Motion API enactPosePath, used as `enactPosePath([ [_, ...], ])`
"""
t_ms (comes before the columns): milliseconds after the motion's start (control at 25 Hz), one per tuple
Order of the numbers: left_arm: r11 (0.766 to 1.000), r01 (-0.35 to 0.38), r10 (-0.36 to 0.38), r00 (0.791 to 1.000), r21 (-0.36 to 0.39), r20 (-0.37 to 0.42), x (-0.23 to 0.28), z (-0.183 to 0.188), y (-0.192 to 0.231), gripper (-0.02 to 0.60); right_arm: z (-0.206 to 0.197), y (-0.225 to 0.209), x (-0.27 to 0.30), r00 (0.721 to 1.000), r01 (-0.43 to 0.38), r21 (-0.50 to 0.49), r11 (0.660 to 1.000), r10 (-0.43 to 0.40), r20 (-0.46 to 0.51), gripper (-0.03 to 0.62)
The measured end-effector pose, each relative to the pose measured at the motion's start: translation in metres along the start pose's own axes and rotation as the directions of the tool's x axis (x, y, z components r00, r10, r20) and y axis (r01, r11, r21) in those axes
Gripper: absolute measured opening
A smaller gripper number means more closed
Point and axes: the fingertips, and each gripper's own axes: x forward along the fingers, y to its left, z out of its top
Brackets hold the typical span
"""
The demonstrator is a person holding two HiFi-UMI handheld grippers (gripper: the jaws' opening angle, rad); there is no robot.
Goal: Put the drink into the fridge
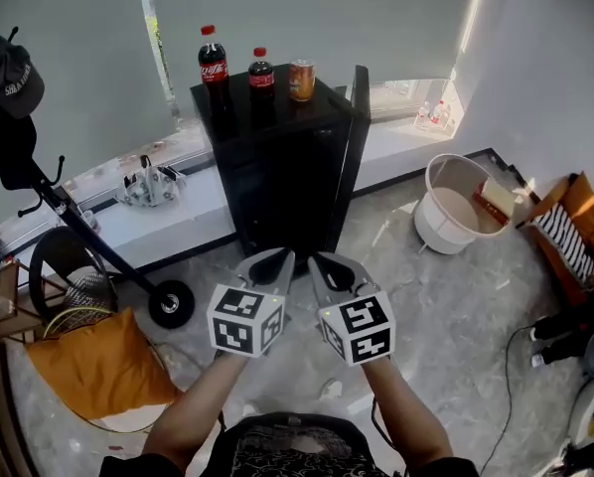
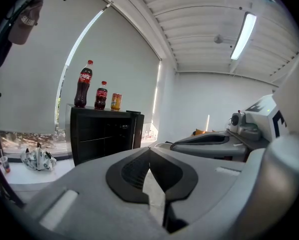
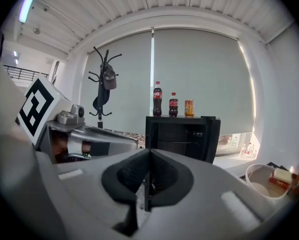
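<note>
We hold the left gripper (image 1: 283, 257) and the right gripper (image 1: 318, 261) side by side, both with jaws closed on nothing. A tall bottle (image 1: 214, 62), a short bottle (image 1: 261, 74) and a can (image 1: 301, 79) stand on top of the black fridge (image 1: 287, 162), well apart from both grippers.

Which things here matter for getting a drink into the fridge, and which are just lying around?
Job: tall cola bottle, short cola bottle, orange can, black fridge.
Lying about: white bucket, orange cushion, coat stand, cap.
</note>
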Motion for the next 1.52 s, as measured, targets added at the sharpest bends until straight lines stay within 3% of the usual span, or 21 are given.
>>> enactPosePath([
  [400,0.993,-0.115,0.115,0.993,-0.007,-0.009,0.08,0.019,-0.037,0.002,-0.001,-0.101,0.0,0.992,-0.123,-0.022,0.992,0.124,0.026,0.0],
  [840,0.982,-0.188,0.188,0.982,-0.015,0.004,0.119,0.048,-0.021,0.002,0.034,-0.131,0.031,0.962,-0.265,-0.057,0.962,0.268,0.049,0.0],
  [1080,0.984,-0.178,0.178,0.984,-0.021,0.022,0.153,0.069,0.007,0.002,0.061,-0.154,0.06,0.958,-0.27,-0.093,0.958,0.277,0.073,0.0],
  [1320,0.987,-0.162,0.162,0.985,-0.005,0.061,0.194,0.111,0.045,0.002,0.103,-0.184,0.102,0.962,-0.24,-0.142,0.96,0.255,0.101,0.0],
  [1520,0.987,-0.158,0.157,0.985,0.012,0.072,0.215,0.14,0.085,0.003,0.135,-0.2,0.142,0.951,-0.264,-0.167,0.95,0.286,0.121,0.002],
])
